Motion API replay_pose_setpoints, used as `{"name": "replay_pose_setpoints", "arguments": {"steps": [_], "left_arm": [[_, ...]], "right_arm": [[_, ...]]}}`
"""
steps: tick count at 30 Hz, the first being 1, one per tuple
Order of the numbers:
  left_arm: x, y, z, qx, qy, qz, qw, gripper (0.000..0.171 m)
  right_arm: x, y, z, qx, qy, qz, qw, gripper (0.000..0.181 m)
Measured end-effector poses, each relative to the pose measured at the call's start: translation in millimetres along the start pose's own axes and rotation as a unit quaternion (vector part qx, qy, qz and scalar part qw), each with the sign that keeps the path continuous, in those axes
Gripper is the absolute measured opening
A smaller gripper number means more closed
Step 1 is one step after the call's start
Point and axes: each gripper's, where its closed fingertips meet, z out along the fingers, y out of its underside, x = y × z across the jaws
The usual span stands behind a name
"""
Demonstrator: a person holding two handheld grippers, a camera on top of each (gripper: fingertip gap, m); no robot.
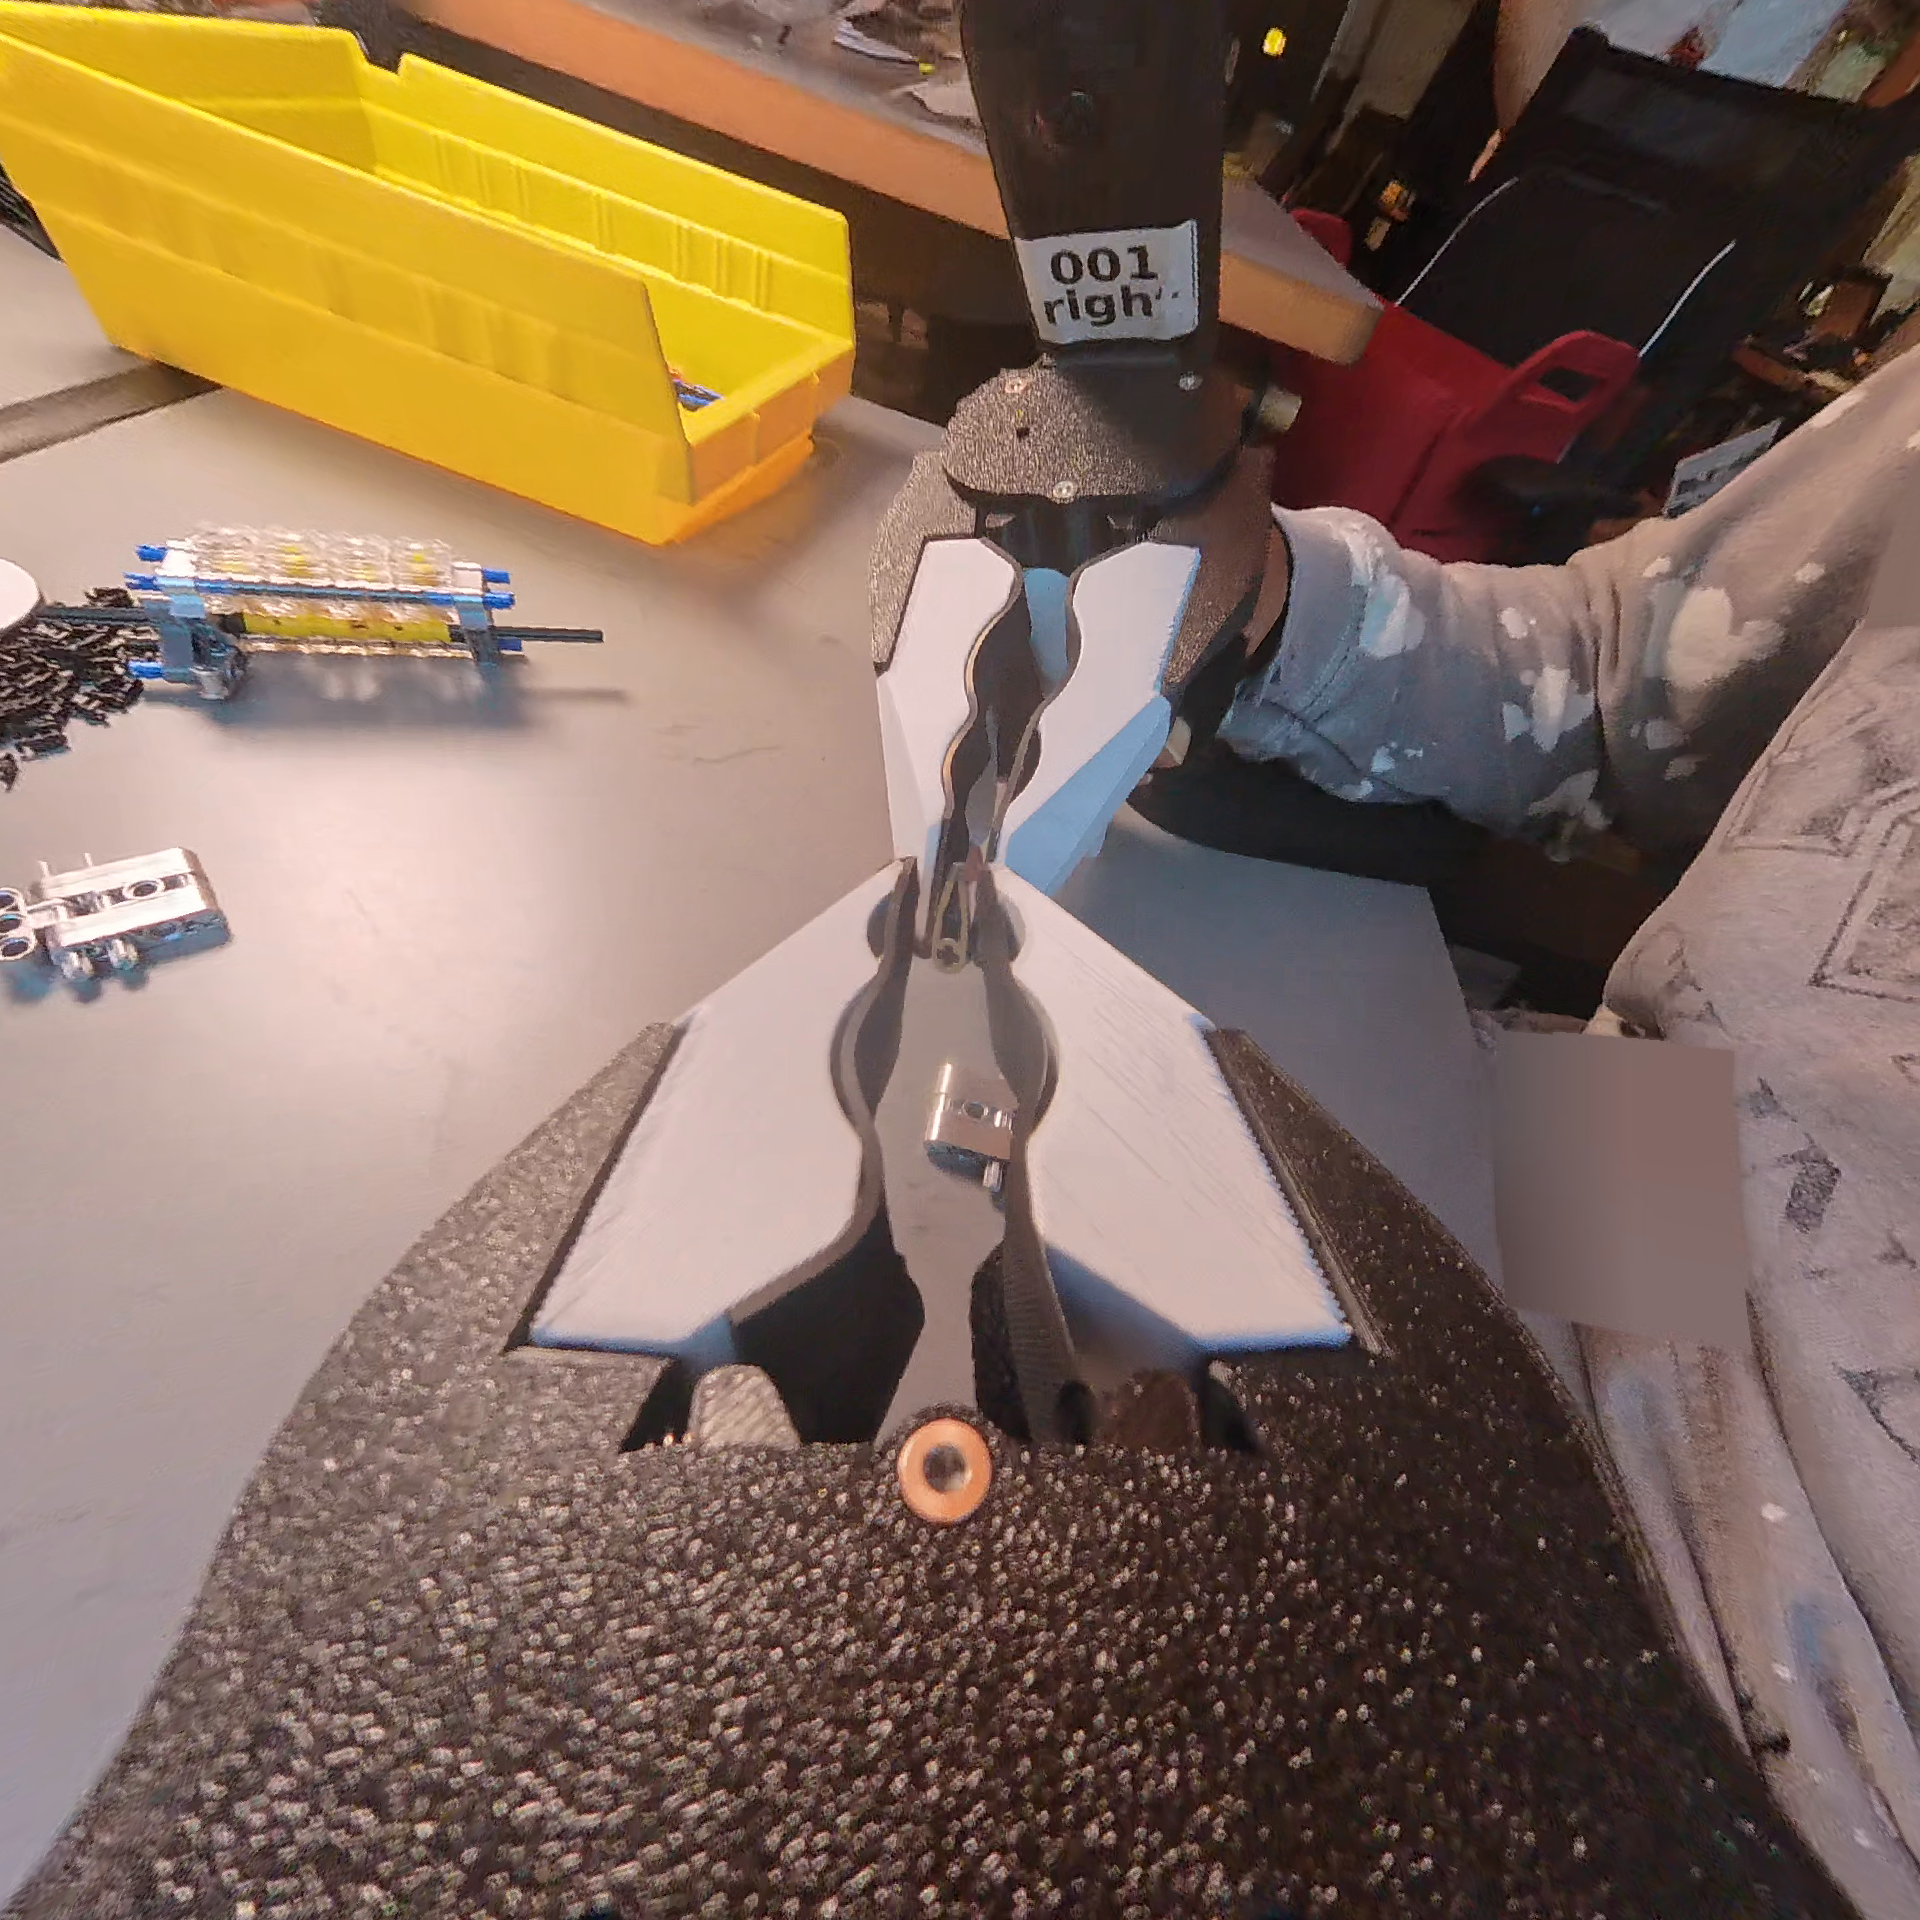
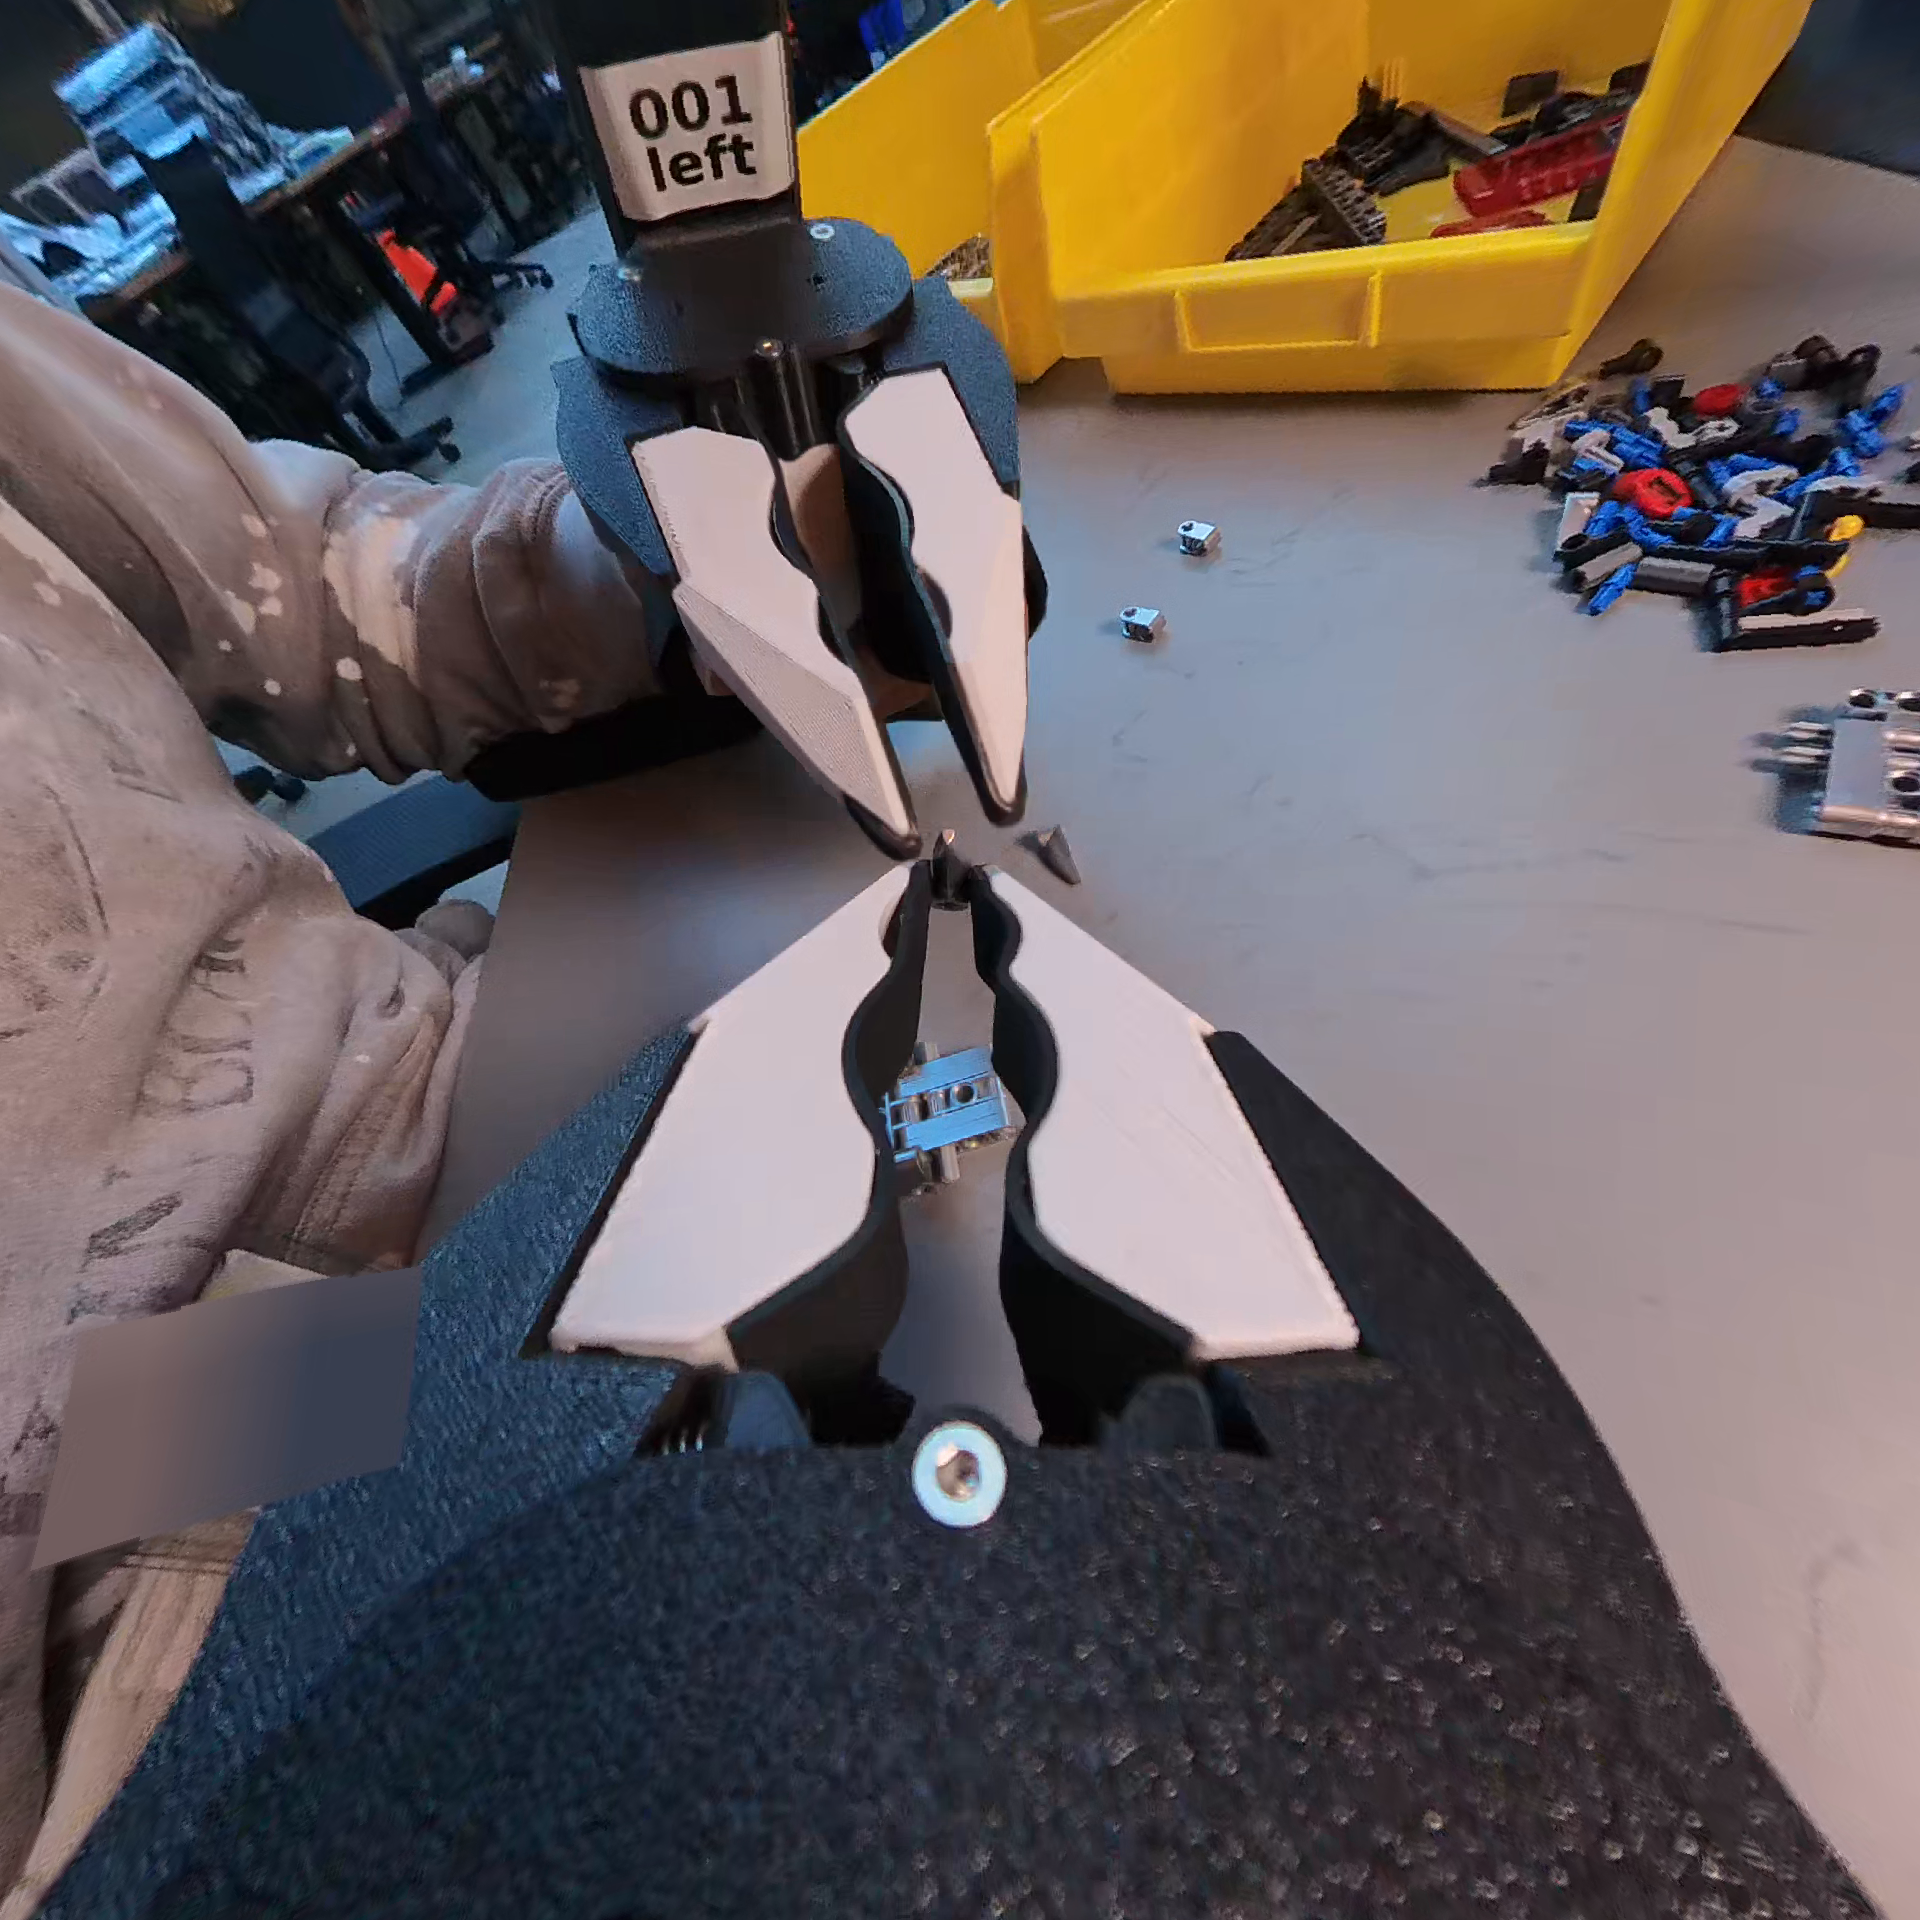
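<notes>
My right gripper is shut on a small black pin and holds it above the grey table. My left gripper faces it tip to tip, with its jaws a little apart and just off the pin's free end. In the left wrist view the pin sits between my left gripper's tips, with the right gripper coming in from above. A small grey connector piece lies on the table under the grippers. It also shows in the right wrist view.
Yellow bins stand at the back. A pile of blue, black and red parts, two tiny grey connectors, a dark cone and grey assemblies lie around. A person's sleeves flank the table edge. My two grippers' fingertips are within a few centimetres of each other. Between my right fingertips and the dark cone there is roughly 10 cm.
</notes>
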Motion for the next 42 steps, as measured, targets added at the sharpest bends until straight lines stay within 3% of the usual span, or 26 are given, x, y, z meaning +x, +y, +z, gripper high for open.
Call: {"name": "replay_pose_setpoints", "arguments": {"steps": [4, 11, 24, 30, 34, 42], "left_arm": [[2.7, 4.2, 2.7, -0.014, 0.009, 0.001, 1.0, 0.0], [0.7, 4.9, 4.9, -0.009, 0.016, -0.025, 1.0, 0.0], [6.9, 7.2, 5.8, -0.012, 0.057, -0.065, 0.996, 0.012], [8.4, 11.5, 3.4, -0.018, 0.029, 0.012, 0.999, 0.021], [0.4, 18.5, 2.9, -0.041, -0.033, 0.089, 0.995, 0.017], [3.2, 10.8, 4.1, -0.017, -0.092, 0.165, 0.982, 0.013]], "right_arm": [[-0.8, 3.3, -0.4, -0.009, 0.003, -0.004, 1.0, 0.007], [0.6, 3.5, -4.4, -0.008, 0.006, -0.004, 1.0, 0.006], [1.6, 14.3, 7.1, -0.038, 0.017, -0.024, 0.999, 0.006], [4.7, 5.8, -4.1, 0.004, -0.003, 0.039, 0.999, 0.006], [-0.5, 1.5, -7.3, 0.023, -0.042, 0.083, 0.995, 0.006], [-2.6, -7.0, -10.0, 0.06, -0.087, 0.153, 0.982, 0.006]]}}
